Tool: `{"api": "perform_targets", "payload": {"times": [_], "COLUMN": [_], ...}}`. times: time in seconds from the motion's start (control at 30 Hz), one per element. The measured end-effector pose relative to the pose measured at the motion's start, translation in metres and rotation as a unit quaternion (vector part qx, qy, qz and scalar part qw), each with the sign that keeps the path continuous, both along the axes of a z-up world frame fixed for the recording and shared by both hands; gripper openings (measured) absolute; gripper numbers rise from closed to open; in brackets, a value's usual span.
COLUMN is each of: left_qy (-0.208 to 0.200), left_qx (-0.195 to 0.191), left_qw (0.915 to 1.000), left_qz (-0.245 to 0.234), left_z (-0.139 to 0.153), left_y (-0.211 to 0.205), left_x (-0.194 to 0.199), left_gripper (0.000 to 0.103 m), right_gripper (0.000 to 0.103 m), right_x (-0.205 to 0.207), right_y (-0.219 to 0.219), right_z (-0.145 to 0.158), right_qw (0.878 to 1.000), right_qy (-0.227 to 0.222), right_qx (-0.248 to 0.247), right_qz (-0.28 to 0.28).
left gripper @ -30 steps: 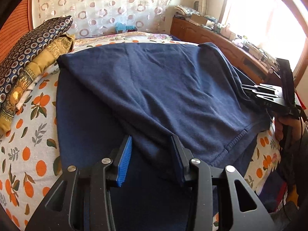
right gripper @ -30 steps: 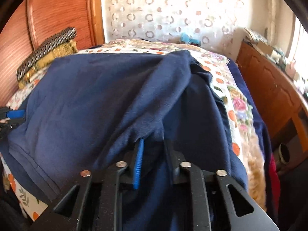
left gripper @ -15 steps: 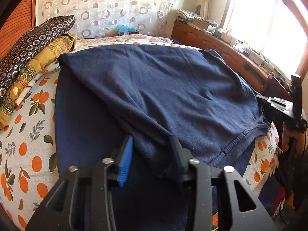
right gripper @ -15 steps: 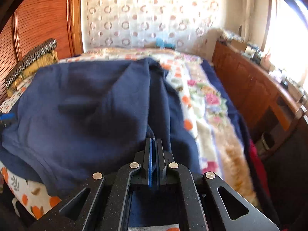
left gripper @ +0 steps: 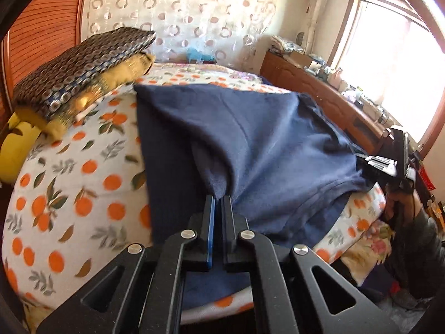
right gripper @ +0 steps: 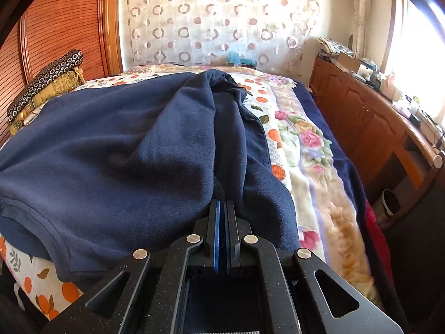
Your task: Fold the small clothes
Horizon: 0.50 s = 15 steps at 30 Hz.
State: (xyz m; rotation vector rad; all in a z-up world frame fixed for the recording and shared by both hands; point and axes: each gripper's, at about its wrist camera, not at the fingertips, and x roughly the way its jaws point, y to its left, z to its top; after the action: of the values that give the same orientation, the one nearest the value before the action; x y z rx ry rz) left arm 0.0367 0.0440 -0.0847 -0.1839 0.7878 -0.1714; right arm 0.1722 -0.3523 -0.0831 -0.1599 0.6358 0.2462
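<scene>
Each gripper, left gripper (left gripper: 218, 204) and right gripper (right gripper: 222, 208), is pinched tight on the navy garment (left gripper: 264, 144), seemingly readying a fold across the bed (left gripper: 69, 172).

A navy blue garment (left gripper: 264, 150) is lying across a white bedsheet (left gripper: 83, 189) printed with oranges and green leaves. Stacked cushions (left gripper: 80, 69) are showing dark fabric with ring dots over gold. A sheer curtain (right gripper: 211, 22) is displaying brown circles, beside a floral blanket (right gripper: 308, 144) in pink and cream. Both black tools are showing blue pads.
</scene>
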Motion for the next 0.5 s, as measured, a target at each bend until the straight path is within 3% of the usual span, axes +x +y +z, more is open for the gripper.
{"api": "perform_targets", "payload": {"times": [0.07,0.2,0.27,0.33,0.4,0.5], "left_qy": [0.005,0.005,0.001,-0.005,-0.003,-0.009], "left_qx": [-0.009,0.011,0.01,0.012,0.027,0.04], "left_qw": [0.9999,0.9997,0.9997,0.9996,0.9992,0.9982], "left_qz": [0.005,0.021,0.023,0.025,0.031,0.043], "left_z": [-0.003,-0.001,0.001,0.003,0.005,0.009], "left_y": [0.005,0.009,0.015,0.023,0.027,0.033], "left_x": [0.002,0.004,0.004,0.002,0.0,-0.006], "left_gripper": [0.005,0.008,0.037,0.045,0.047,0.064], "right_gripper": [0.002,0.002,0.002,0.005,0.009,0.022], "right_x": [-0.001,-0.012,-0.02,-0.03,-0.04,-0.051], "right_y": [-0.001,0.0,0.003,0.011,0.023,0.051], "right_z": [0.001,0.011,0.018,0.025,0.032,0.038], "right_qw": [1.0,1.0,1.0,0.999,0.998,0.994], "right_qy": [0.002,-0.013,-0.024,-0.033,-0.04,-0.045], "right_qx": [0.003,0.009,0.009,0.017,0.025,0.037], "right_qz": [0.001,0.001,0.006,0.025,0.048,0.088]}}
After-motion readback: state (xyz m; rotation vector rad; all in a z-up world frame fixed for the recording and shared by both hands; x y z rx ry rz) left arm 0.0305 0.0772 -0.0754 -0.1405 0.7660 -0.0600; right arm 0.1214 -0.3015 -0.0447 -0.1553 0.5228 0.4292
